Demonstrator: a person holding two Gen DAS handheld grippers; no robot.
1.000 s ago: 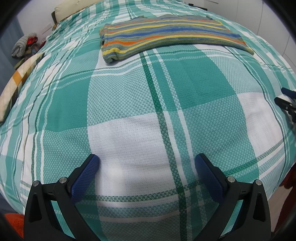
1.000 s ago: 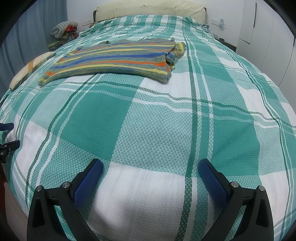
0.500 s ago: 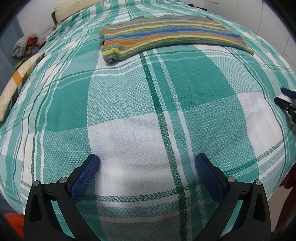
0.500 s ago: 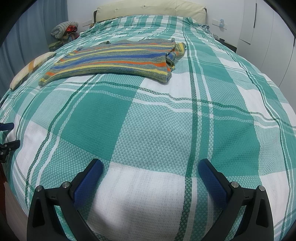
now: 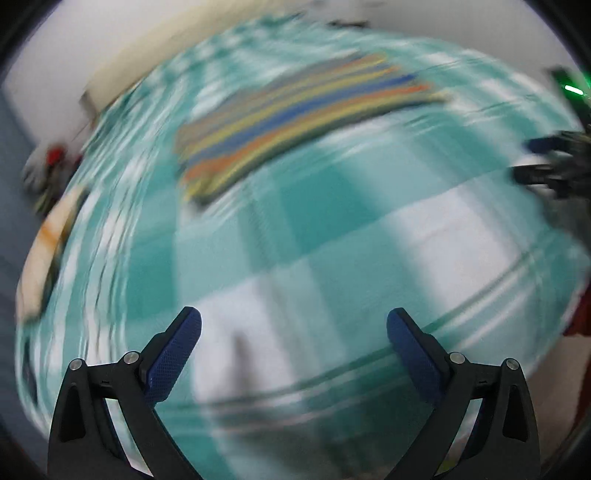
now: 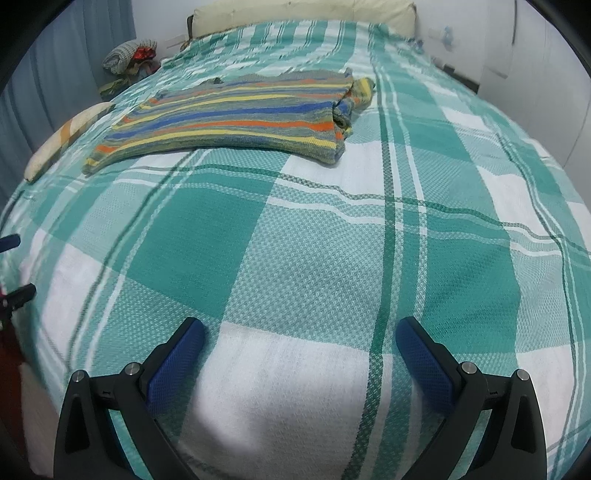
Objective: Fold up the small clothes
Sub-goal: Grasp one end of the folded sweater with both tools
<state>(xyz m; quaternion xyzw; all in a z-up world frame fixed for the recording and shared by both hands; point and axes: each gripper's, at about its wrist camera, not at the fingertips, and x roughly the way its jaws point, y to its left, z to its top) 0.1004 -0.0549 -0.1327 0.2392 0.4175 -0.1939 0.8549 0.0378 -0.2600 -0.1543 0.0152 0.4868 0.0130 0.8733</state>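
Note:
A striped sweater (image 6: 240, 114) in grey, blue, orange and yellow lies partly folded on the far half of the bed; it also shows, blurred, in the left wrist view (image 5: 295, 114). My left gripper (image 5: 293, 328) is open and empty above the near end of the bed. My right gripper (image 6: 299, 336) is open and empty above the near end too, well short of the sweater. The right gripper's fingers (image 5: 543, 158) show at the right edge of the left wrist view. The left gripper's fingertips (image 6: 14, 266) show at the left edge of the right wrist view.
The bed (image 6: 314, 251) carries a green and white plaid cover. A cream headboard cushion (image 6: 295, 14) is at the far end. A pillow (image 6: 62, 136) lies at the left edge. A pile of clothes (image 6: 129, 59) sits beyond it. White cupboards (image 6: 546, 74) stand on the right.
The left wrist view is now blurred and tilted: my left gripper has swung sharply. My right gripper has barely moved. Both stay open.

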